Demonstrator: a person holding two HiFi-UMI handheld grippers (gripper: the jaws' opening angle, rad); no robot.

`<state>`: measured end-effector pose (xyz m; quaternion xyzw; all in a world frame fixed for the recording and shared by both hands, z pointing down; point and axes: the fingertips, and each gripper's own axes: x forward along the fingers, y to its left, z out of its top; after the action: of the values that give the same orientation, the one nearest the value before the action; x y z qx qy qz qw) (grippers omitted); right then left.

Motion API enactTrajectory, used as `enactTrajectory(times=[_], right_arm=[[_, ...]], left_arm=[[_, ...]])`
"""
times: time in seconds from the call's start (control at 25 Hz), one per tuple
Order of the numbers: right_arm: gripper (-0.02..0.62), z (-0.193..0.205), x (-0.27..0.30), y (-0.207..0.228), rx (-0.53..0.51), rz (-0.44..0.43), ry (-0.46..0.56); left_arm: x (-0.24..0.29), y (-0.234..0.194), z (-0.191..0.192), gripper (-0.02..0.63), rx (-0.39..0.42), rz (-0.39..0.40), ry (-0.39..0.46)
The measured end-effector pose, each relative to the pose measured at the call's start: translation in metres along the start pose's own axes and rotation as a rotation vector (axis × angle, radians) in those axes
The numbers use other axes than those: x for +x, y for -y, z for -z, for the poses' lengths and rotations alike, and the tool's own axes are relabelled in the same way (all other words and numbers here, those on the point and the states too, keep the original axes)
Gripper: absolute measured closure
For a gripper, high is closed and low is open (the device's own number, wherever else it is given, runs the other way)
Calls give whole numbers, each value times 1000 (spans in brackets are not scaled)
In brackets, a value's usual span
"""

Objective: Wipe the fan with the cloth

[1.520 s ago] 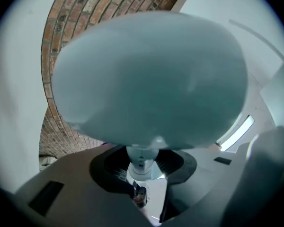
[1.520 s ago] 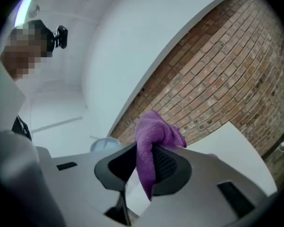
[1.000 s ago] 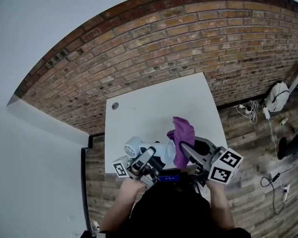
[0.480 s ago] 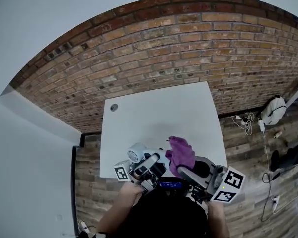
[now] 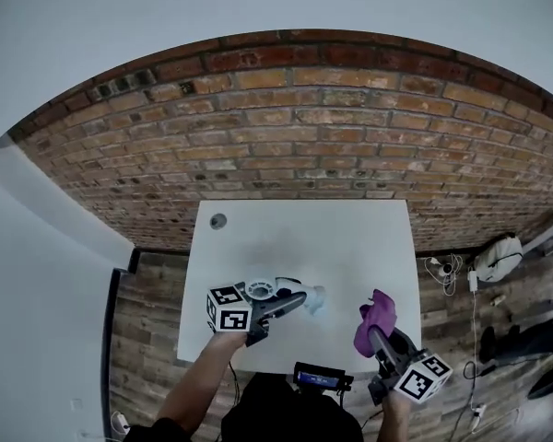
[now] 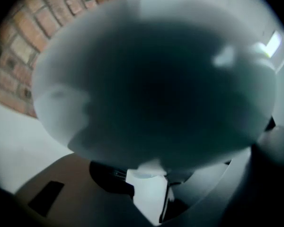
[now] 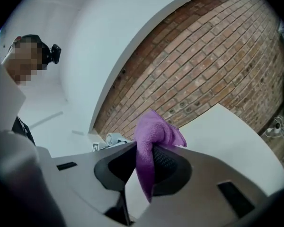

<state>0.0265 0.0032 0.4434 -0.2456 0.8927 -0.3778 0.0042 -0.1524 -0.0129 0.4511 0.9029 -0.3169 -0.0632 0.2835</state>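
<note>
Though blurred up close, fan [image 5: 262,290] clear overhead

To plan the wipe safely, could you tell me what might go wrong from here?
The cloth is only pinched by a fold in the right gripper, so rubbing could pull it free. The fan is held in the left gripper over the table; a hard push might twist it loose.
</note>
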Motion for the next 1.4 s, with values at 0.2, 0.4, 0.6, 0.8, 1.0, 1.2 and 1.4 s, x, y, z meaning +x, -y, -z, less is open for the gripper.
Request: enactTrajectory(times=[0.2, 0.4, 0.6, 0.8, 1.0, 1.2, 1.4], right_arm=[[520, 2, 7, 7, 80, 88, 9], [520, 6, -1, 10, 165, 186, 61], [520, 14, -11, 12, 183, 306, 77], [520, 21, -12, 9, 185, 350, 66], [520, 28, -10, 5, 190, 370, 57], [520, 31, -6, 1, 189, 374, 49], [520, 31, -4, 0, 181, 365, 46]], left_arm=[[-3, -163, -14, 448, 393, -219, -369], [8, -282, -20, 448, 566, -238, -579], [27, -344, -8, 447, 719, -190, -761], [39, -367, -4, 448, 692, -173, -759], [45, -372, -5, 448, 638, -154, -709], [44, -371, -6, 446, 624, -148, -702], [42, -369, -15, 380, 605, -164, -641]])
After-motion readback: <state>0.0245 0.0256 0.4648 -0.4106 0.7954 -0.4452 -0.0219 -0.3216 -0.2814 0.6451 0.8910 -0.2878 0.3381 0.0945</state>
